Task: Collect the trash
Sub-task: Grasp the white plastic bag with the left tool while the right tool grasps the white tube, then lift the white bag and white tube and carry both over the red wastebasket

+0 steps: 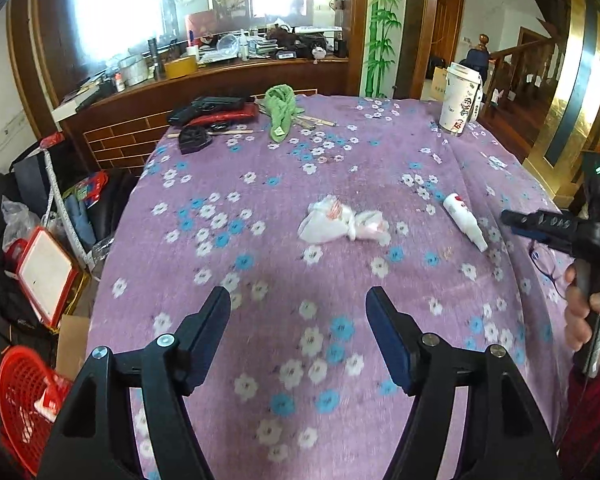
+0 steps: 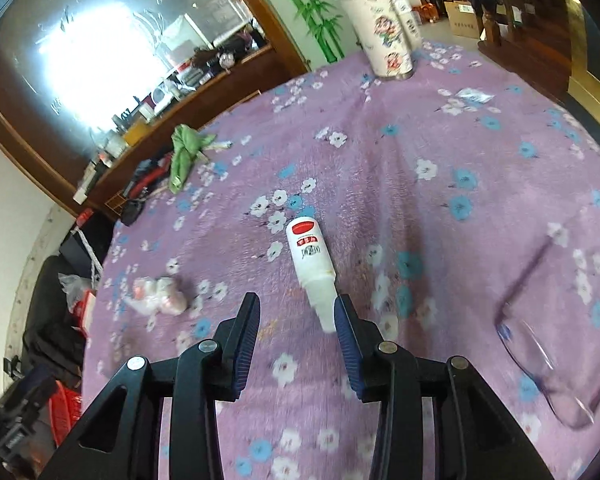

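Up close, the right gripper (image 2: 296, 314) hangs with its jaws spread and empty just above a table draped in a purple floral cloth (image 2: 440, 208). A small white plastic bottle (image 2: 311, 264) with a red-printed label lies on its side, narrow neck toward the gripper at about 1 o'clock of the gap, beside the right finger; whether they touch cannot be told. It looks light, stiff and smooth, so it may roll or slip; the wider body seems the safer place to grip, across its width.

Seen from the left wrist camera, the left gripper (image 1: 298, 304) is also spread wide and empty. At 12 o'clock from it, well apart, sits a crumpled white plastic bag (image 1: 342, 222), soft and nearly weightless; any bunched fold should serve for a pinch.

At 1 o'clock near the far edge stands a tall lidded paper cup (image 1: 458, 98), upright, contents hidden. A green cloth (image 1: 282, 110) lies at 12 o'clock further back. At 8 o'clock, off the table, a red mesh basket (image 1: 16, 396) holds what looks like a red-and-white wrapper.
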`<state>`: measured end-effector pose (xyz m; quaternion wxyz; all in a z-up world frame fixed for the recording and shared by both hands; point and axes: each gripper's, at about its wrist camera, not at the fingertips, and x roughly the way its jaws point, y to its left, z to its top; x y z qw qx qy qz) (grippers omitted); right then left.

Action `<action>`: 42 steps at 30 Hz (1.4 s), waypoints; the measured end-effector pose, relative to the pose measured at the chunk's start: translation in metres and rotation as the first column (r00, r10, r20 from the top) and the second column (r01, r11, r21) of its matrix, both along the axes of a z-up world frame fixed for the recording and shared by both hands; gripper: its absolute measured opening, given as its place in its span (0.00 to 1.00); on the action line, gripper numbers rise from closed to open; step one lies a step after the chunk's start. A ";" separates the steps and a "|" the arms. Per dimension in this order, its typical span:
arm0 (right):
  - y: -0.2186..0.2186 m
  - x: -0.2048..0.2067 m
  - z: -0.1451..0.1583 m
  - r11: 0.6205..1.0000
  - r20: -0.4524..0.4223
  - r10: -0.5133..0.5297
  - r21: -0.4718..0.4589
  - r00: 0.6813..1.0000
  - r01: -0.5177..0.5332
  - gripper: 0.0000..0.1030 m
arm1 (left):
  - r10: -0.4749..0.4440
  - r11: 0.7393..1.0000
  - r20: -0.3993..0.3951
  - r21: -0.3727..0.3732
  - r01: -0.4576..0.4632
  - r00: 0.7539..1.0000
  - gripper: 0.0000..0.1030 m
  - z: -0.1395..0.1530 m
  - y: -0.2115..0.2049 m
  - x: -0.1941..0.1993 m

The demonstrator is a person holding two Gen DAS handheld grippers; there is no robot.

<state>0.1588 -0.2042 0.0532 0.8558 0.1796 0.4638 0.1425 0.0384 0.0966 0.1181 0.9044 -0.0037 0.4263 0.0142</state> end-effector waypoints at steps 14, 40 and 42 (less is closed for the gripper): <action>0.030 0.040 -0.038 0.984 -0.001 0.050 -0.173 0.999 -0.049 0.40 | 0.038 0.999 -0.126 -0.016 -0.040 0.991 0.73 -0.061 -0.022 0.132; 0.045 0.007 -0.009 0.988 0.096 0.137 -0.087 0.986 -0.128 0.31 | 0.068 0.989 -0.006 -0.130 -0.068 0.998 0.18 -0.060 -0.011 0.070; 0.051 0.000 -0.007 0.985 0.086 0.162 -0.072 0.983 -0.156 0.31 | 0.071 0.990 0.004 -0.123 -0.070 0.997 0.18 -0.053 -0.008 0.055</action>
